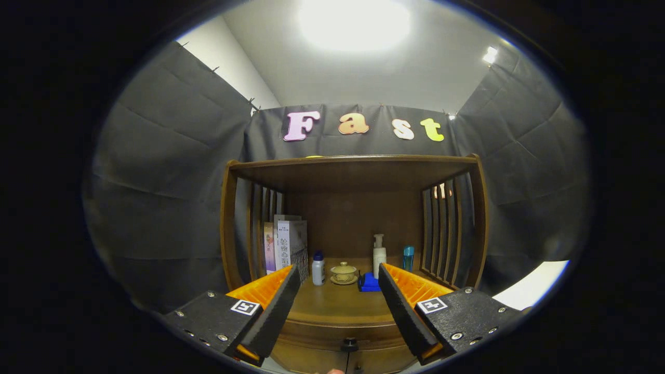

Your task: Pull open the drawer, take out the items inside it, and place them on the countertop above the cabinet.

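Hand-held gripper (337,280) spread wide, grasping nothing, facing cabinet (353,218).
Drawer knob (349,344) low between fingers, untouched; cup (344,272), bottles, books on tabletop (337,309) beyond knob.

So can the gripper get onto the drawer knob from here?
Probably yes: the gripper is open, the drawer knob sits just below and between its fingers, and nothing stands in between.

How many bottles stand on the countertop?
3: a small white bottle beside the books, a pump bottle behind the blue item, a teal bottle near the slats. Others may be hidden.
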The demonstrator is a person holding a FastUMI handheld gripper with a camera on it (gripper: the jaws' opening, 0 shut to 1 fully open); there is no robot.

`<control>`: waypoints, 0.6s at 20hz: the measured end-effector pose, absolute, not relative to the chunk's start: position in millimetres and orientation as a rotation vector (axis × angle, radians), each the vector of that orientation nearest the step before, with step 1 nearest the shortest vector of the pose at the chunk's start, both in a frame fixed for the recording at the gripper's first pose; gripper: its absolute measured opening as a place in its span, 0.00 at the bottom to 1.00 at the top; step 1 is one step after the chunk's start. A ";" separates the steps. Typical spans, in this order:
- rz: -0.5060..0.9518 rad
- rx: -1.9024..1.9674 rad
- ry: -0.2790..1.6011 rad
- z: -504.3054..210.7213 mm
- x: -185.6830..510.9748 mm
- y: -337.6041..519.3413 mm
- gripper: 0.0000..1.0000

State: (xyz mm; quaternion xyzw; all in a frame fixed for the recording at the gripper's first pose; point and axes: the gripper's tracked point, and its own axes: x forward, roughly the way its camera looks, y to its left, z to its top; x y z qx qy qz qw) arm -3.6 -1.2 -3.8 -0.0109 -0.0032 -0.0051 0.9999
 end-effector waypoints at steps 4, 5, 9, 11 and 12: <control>-0.012 -0.034 0.003 -10.4 -3.8 -1.5 0.94; -0.013 -0.037 0.009 -12.3 -3.4 -1.1 0.94; -0.033 -0.065 0.027 -15.3 -0.8 0.3 0.94; -0.034 -0.083 0.037 -20.8 2.1 1.1 0.94; -0.034 -0.093 0.045 -25.4 2.7 0.8 0.94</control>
